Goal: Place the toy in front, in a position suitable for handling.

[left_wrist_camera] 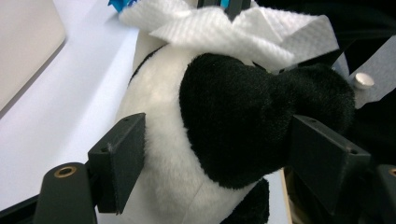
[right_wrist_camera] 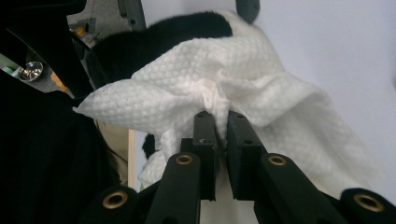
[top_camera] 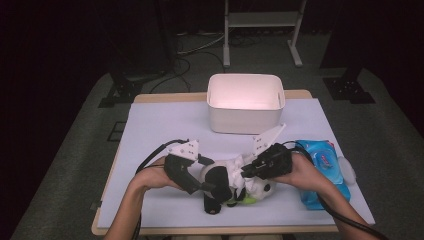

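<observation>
Wiping underway: right gripper (right_wrist_camera: 217, 128) jaws clamped on white embossed paper wipe (right_wrist_camera: 224, 79), pressed on black-and-white plush panda (left_wrist_camera: 187, 140) lying on table (top_camera: 150, 125). Left gripper (left_wrist_camera: 215, 158) jaws straddle panda, steadying. Wipe not yet discarded.

From the high view we look forward and down over the whole table (top_camera: 150, 120), with the white bin (top_camera: 245, 102) at its far side. From the left gripper view we look along the jaws, very near the plush panda (left_wrist_camera: 219, 135). From the right gripper view, equally near, we share that panda (right_wrist_camera: 187, 32) and the white wipe (right_wrist_camera: 224, 79).
</observation>
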